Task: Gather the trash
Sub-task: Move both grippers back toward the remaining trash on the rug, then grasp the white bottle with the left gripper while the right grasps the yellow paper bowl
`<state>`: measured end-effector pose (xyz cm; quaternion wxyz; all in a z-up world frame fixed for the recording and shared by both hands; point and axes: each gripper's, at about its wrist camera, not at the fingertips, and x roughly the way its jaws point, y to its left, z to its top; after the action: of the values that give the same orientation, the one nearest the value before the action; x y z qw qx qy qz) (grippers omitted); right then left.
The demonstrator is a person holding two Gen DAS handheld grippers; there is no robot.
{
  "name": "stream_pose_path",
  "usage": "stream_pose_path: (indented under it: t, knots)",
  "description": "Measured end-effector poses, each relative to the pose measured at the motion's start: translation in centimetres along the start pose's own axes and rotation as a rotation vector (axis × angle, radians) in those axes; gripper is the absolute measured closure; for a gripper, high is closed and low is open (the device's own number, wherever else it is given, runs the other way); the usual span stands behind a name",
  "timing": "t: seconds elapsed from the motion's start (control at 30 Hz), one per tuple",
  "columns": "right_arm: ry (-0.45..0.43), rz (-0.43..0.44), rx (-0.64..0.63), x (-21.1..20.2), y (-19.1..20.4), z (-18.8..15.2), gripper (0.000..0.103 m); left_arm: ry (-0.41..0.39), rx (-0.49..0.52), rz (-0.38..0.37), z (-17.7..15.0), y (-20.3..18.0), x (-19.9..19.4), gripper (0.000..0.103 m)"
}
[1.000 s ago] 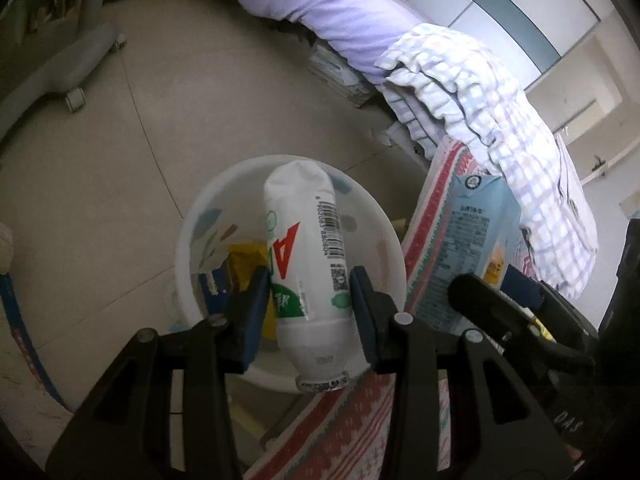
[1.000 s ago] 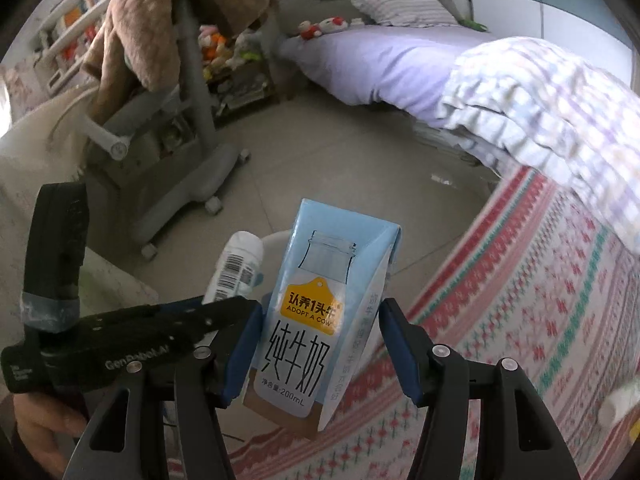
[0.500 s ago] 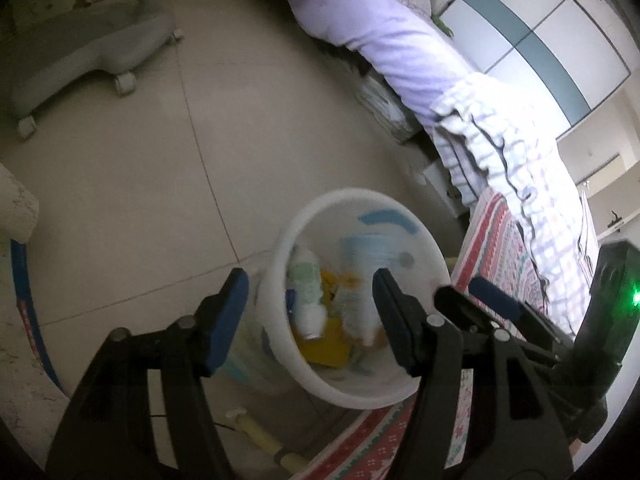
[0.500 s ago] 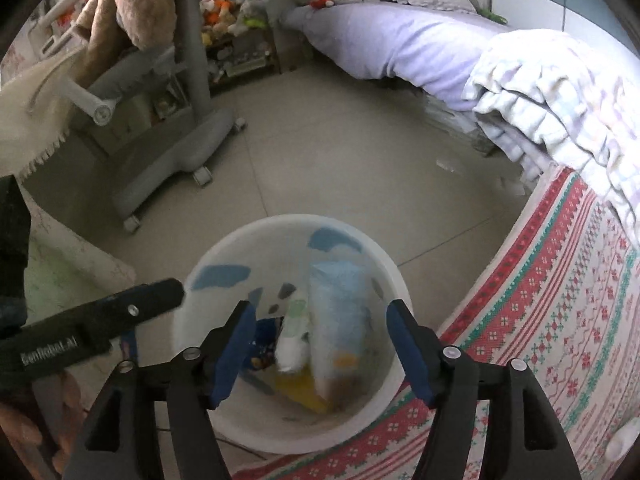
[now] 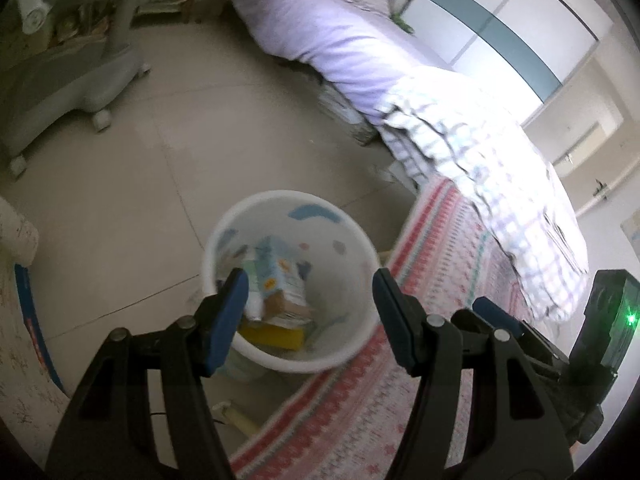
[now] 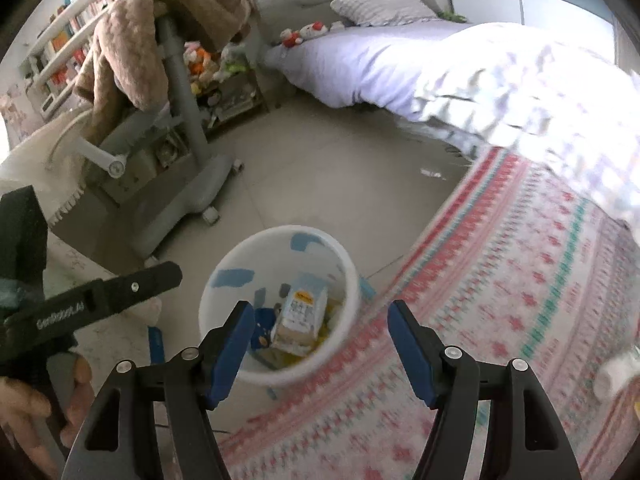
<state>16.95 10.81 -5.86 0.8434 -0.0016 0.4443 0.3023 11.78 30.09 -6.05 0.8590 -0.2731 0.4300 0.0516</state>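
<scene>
A white trash bin stands on the floor at the rug's edge, also in the right wrist view. Inside lie a light-blue milk carton, a white bottle and yellow wrappers. My left gripper is open and empty above the bin's near rim. My right gripper is open and empty above the bin. A white object lies on the rug at the right edge, blurred.
A red-patterned rug covers the floor on the right. A bed with a checked blanket runs behind. A grey wheeled stand with a brown cloth stands left. Bare tile floor lies beyond the bin.
Both grippers opened and let go: the bottle from the left and the milk carton from the right dropped into the bin. Both grippers then rose away from the bin.
</scene>
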Motion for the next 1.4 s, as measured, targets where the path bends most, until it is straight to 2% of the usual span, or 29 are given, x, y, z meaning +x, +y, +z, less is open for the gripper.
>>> stream_pose_path:
  t: [0.3,0.47,0.6,0.77,0.97,1.13,1.27,1.4]
  knots:
    - [-0.036,-0.014,0.116,-9.1,-5.8,-4.6,0.032,0.042,0.202,-0.055,-2.2,-8.3,-0.9,0.038]
    - [-0.055,-0.049,0.17,-14.0,-9.6,-7.0,0.032,0.066,0.36,-0.075,-4.0,-14.1,-1.0,0.038]
    - [-0.095,-0.111,0.227,-18.4,-14.0,-9.0,0.032,0.089,0.485,-0.083,-5.3,-19.0,-1.1,0.037]
    - [-0.213,-0.141,0.438,-23.7,-22.0,-12.3,0.032,0.109,0.642,-0.102,-7.9,-25.5,0.1,0.035]
    - [-0.248,-0.186,0.632,-26.3,-29.9,-15.6,0.031,0.158,0.791,-0.082,-11.6,-32.3,5.4,0.031]
    - [-0.231,-0.206,0.783,-26.7,-34.8,-17.8,0.031,0.168,0.965,0.066,-14.7,-35.8,11.3,0.03]
    - [-0.172,-0.211,0.876,-25.9,-37.1,-19.5,0.031,0.188,1.001,0.086,-15.6,-37.3,14.2,0.03]
    - [-0.164,-0.203,0.925,-26.1,-38.7,-20.3,0.031,0.192,1.032,0.101,-16.5,-38.1,16.1,0.03]
